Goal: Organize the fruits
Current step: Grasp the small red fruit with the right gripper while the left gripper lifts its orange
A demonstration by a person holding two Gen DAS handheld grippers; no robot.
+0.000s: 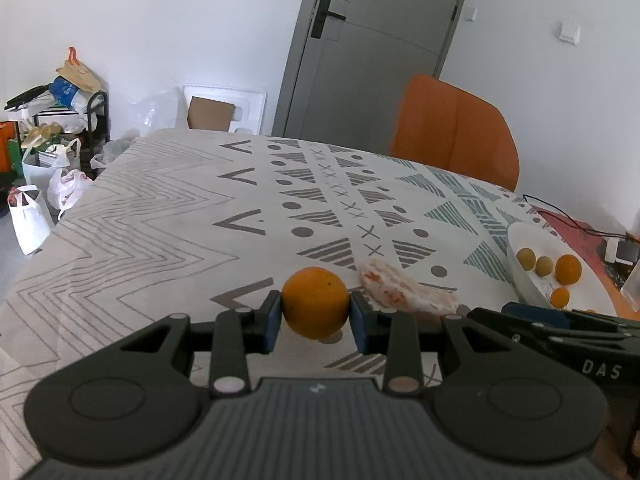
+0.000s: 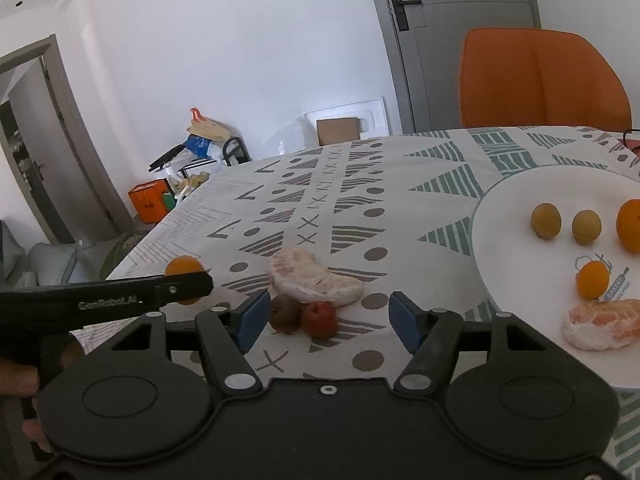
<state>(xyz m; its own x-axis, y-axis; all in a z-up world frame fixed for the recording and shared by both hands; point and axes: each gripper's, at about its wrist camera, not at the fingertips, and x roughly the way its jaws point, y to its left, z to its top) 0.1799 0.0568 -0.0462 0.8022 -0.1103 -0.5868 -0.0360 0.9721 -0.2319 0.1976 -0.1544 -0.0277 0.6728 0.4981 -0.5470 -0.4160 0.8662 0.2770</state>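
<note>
My left gripper (image 1: pixel 316 316) is shut on an orange (image 1: pixel 316 302), held just above the patterned tablecloth (image 1: pixel 160 220). In the right wrist view that orange (image 2: pixel 184 269) shows partly behind the left gripper's finger (image 2: pixel 120 300). My right gripper (image 2: pixel 328 320) stands open low over the cloth, with a small brown fruit (image 2: pixel 284 314) and a small red fruit (image 2: pixel 320 318) between its pads; the right-hand pad is clear of them. A peeled citrus piece (image 2: pixel 312 278) lies just beyond them. The white plate (image 2: pixel 520 208) at the right holds several small fruits and another peeled piece (image 2: pixel 600 326).
An orange chair (image 2: pixel 540 80) stands at the table's far side, in front of a grey door (image 1: pixel 372 48). Cables and a red mat (image 1: pixel 576 228) lie beyond the plate. Bags and a loaded rack (image 1: pixel 60 140) crowd the floor off the table's left edge.
</note>
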